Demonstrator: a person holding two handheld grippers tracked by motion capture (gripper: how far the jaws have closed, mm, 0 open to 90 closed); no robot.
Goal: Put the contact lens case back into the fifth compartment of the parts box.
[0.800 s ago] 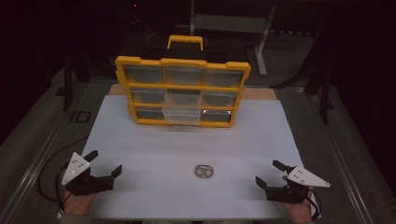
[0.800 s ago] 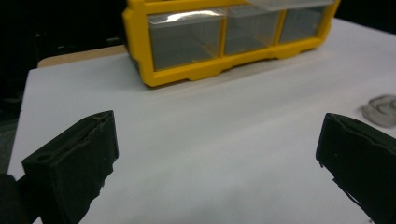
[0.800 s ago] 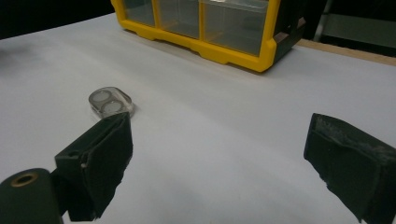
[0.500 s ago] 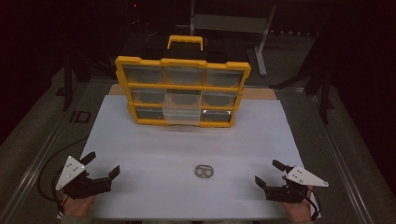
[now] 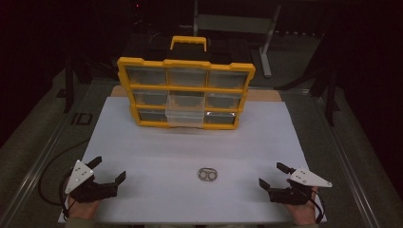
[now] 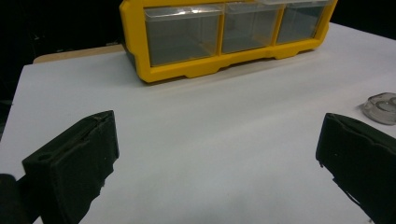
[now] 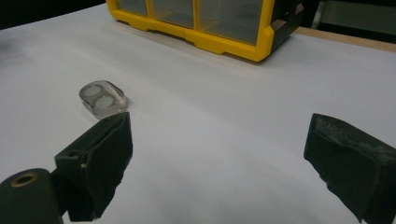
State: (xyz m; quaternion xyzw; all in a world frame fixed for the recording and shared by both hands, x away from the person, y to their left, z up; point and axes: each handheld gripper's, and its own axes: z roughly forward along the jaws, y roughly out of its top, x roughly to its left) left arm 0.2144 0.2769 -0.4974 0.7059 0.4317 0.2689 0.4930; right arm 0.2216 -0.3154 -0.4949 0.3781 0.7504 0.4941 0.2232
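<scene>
A small clear plastic oval piece with two round wells [image 5: 207, 174] lies flat on the white-covered bench [image 5: 157, 147], between the two tools and nearer the right one. The left tool [image 5: 108, 169] and the right tool [image 5: 273, 176] both stand wide, holding nothing — each rests near the front edge. A yellow plastic organiser box with clear drawers [image 5: 185, 93] stands well behind

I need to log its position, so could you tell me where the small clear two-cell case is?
In the high view the small clear case lies on the white sheet, in front of the yellow organizer.
</scene>
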